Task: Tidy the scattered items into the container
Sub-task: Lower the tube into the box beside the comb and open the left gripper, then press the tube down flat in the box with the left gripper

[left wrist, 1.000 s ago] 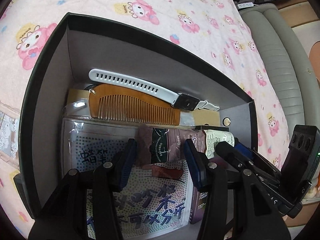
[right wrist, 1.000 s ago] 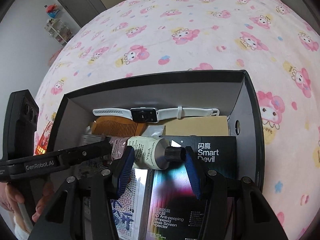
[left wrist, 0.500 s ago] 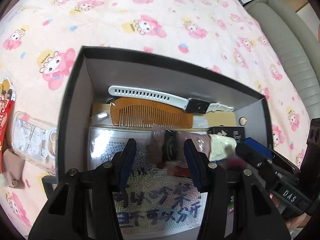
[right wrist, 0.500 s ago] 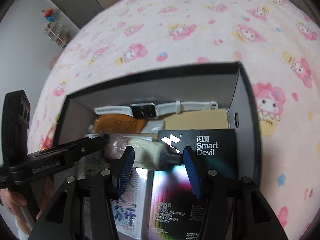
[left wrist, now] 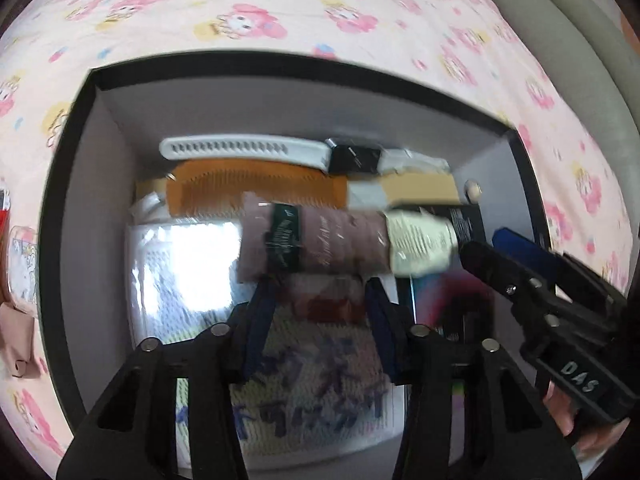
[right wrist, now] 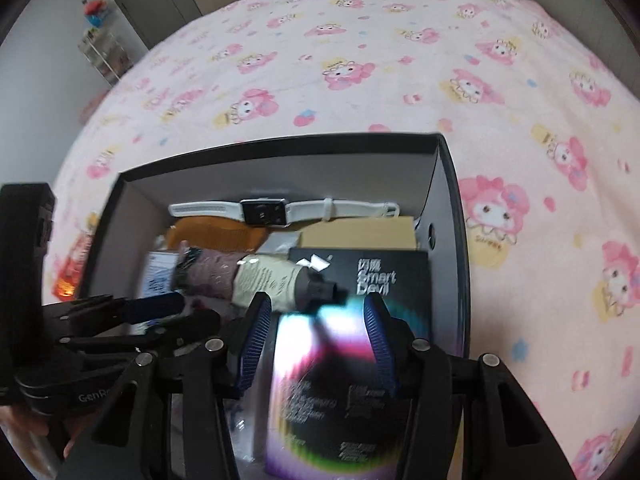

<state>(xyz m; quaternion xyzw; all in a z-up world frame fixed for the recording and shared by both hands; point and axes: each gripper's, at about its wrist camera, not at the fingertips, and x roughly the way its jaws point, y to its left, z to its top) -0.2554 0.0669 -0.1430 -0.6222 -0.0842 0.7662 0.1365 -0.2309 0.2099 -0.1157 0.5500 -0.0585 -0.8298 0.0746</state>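
A black box (left wrist: 72, 168) (right wrist: 452, 184) sits on the pink bed. In it lie a white smartwatch (left wrist: 352, 156) (right wrist: 264, 211), a wooden comb (left wrist: 256, 190) (right wrist: 216, 236), a mauve and cream tube (left wrist: 344, 240) (right wrist: 260, 276), a black screen-protector box (right wrist: 384, 280) and a white printed packet (left wrist: 312, 392). My left gripper (left wrist: 320, 300) is open just this side of the tube. My right gripper (right wrist: 316, 320) is open near the tube's dark cap (right wrist: 324, 288), and also shows in the left wrist view (left wrist: 504, 252).
The pink cartoon-print bedspread (right wrist: 360, 60) surrounds the box. A clear phone case (left wrist: 22, 264), a red packet (right wrist: 74, 268) and a pink item (left wrist: 16, 336) lie left of the box. A grey padded bed edge (left wrist: 580, 40) runs at the right.
Both grippers have drawn back and up from the box. The tube has left the right gripper's fingers and now lies across the box's contents.
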